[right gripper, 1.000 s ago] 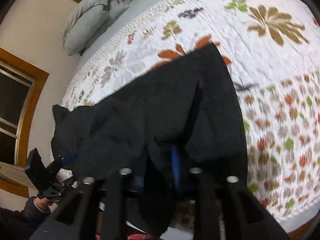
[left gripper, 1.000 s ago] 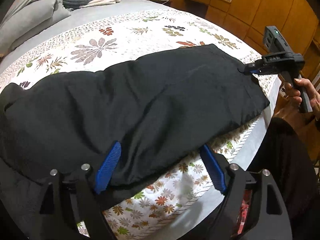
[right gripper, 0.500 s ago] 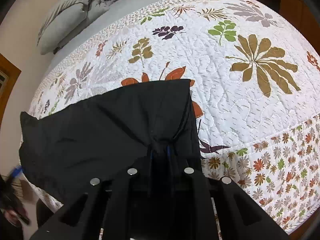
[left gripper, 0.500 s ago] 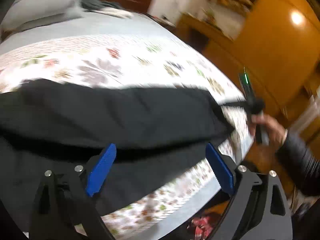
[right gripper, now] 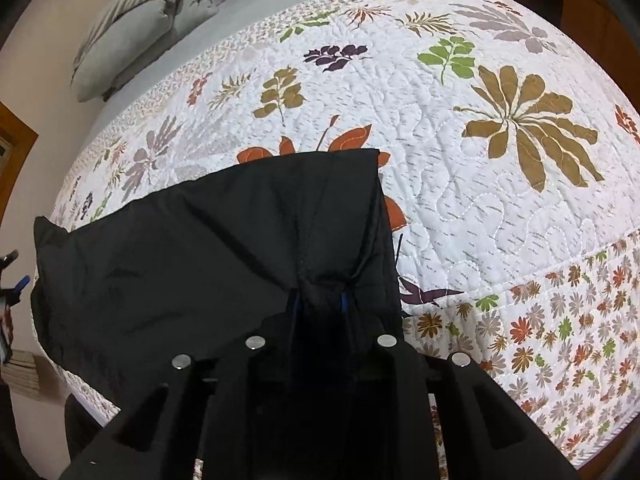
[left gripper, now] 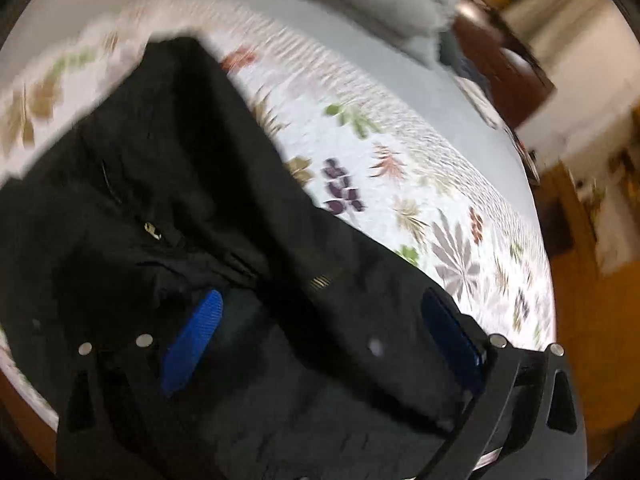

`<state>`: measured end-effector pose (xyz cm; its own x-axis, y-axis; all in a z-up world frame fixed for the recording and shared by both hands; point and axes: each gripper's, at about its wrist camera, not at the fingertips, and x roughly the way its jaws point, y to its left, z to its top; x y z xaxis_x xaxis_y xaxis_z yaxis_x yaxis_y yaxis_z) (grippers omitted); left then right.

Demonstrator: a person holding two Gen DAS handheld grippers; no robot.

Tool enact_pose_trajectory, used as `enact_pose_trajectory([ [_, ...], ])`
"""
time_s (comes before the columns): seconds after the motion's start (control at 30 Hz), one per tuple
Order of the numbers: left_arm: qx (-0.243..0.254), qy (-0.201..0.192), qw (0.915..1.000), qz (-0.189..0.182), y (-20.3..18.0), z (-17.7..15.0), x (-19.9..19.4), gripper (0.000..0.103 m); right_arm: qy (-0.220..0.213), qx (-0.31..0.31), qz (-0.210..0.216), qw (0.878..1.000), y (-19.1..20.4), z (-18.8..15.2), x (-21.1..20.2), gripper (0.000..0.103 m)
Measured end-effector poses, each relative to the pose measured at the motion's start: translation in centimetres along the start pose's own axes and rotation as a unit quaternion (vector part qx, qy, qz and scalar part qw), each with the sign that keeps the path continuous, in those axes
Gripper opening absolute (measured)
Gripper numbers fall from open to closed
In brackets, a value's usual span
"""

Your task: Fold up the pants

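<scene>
the bed (right gripper: pixel 500 208) with its leaf-print quilt carries the black pants (right gripper: pixel 208 248), which lie along its near edge as one long doubled band, so a lengthwise fold looks done and the crosswise folds are left. at the band's hem end the right tool (right gripper: pixel 320 304) has bunched cloth between its narrow jaws, which are opening, while at the waist end the left tool (left gripper: pixel 320 336) hangs over the pants, jaws opening wide, nothing gripped.

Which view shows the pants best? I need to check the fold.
The right wrist view: the pants lie sharp on the quilt, their edges visible. The left wrist view shows them blurred, cut off by the frame.
</scene>
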<state>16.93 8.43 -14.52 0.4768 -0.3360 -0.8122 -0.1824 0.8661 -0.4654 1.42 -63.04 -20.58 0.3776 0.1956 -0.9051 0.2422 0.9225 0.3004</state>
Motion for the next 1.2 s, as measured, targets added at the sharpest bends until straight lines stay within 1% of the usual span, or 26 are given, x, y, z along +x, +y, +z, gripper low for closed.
enact_pose_trajectory([
  [0.07,-0.043,0.017,0.9984,-0.034,1.4,1.2,1.7,0.099,0.002,-0.002,-0.002,1.0,0.1,0.0,0.0,0.021],
  [0.1,-0.056,0.021,0.9974,-0.04,1.9,1.8,2.3,0.099,0.002,-0.002,-0.002,1.0,0.1,0.0,0.1,0.021],
  [0.27,-0.081,0.032,0.9954,-0.039,3.2,3.1,4.5,0.097,0.004,0.001,-0.001,1.0,-0.1,0.0,0.3,0.023],
  [0.3,-0.081,0.034,0.9953,-0.041,3.2,3.3,4.8,0.095,0.004,0.0,-0.002,1.0,-0.2,0.0,0.4,0.023],
  [0.33,-0.079,0.033,0.9955,-0.039,3.1,3.4,4.9,0.083,0.004,-0.001,-0.003,1.0,-0.1,0.0,0.4,0.024],
  [0.37,-0.075,0.03,0.9963,-0.028,3.0,3.5,5.0,0.073,0.005,-0.002,-0.003,1.0,-0.1,0.0,0.5,0.025],
  [0.4,-0.07,0.028,0.9971,-0.012,2.9,3.6,5.0,0.057,0.006,-0.002,-0.003,1.0,-0.1,0.1,0.6,0.026],
  [0.43,-0.066,0.026,0.9975,-0.008,3.4,3.9,5.1,0.047,0.006,-0.002,-0.002,1.0,-0.1,0.1,0.6,0.026],
  [0.47,-0.058,0.025,0.998,-0.008,3.5,4.0,5.0,0.044,0.006,-0.002,-0.002,1.0,-0.1,0.1,0.7,0.028],
  [0.53,-0.05,0.021,0.9985,-0.007,4.0,4.3,4.7,0.026,0.005,-0.003,-0.003,1.0,0.1,0.1,0.7,0.029],
  [0.63,-0.057,0.01,0.9982,-0.015,4.8,4.3,4.4,0.011,0.004,-0.006,-0.006,1.0,0.3,0.0,0.8,0.031],
  [0.73,-0.06,-0.008,0.998,-0.018,5.0,3.6,3.6,0.004,0.004,-0.003,-0.003,1.0,0.2,0.0,0.8,0.031],
  [0.83,-0.056,-0.037,0.9974,-0.027,4.6,2.6,1.9,0.001,0.004,0.002,0.003,1.0,0.0,0.0,0.8,0.031],
  [0.87,-0.045,-0.049,0.9974,-0.028,4.2,1.9,1.1,0.001,0.004,0.003,0.004,1.0,-0.1,0.0,0.7,0.031],
  [0.93,-0.022,-0.077,0.9957,-0.047,3.6,0.0,-1.1,0.0,0.004,0.004,0.005,1.0,-0.1,0.0,0.8,0.031],
  [1.0,0.002,-0.092,0.9945,-0.049,3.0,-1.7,-2.9,0.0,0.005,0.004,0.005,1.0,-0.1,0.0,0.7,0.031],
  [1.07,0.006,-0.092,0.9943,-0.052,3.0,-2.7,-3.7,0.0,0.006,0.003,0.005,1.0,-0.2,0.1,0.7,0.031],
  [1.17,-0.022,-0.077,0.9932,-0.084,4.3,-2.5,-3.7,0.0,0.005,0.003,0.004,1.0,-0.1,0.0,0.7,0.031],
  [1.2,-0.023,-0.082,0.9928,-0.084,4.4,-2.4,-3.8,0.0,0.005,0.005,0.005,1.0,-0.2,0.0,0.7,0.031],
])
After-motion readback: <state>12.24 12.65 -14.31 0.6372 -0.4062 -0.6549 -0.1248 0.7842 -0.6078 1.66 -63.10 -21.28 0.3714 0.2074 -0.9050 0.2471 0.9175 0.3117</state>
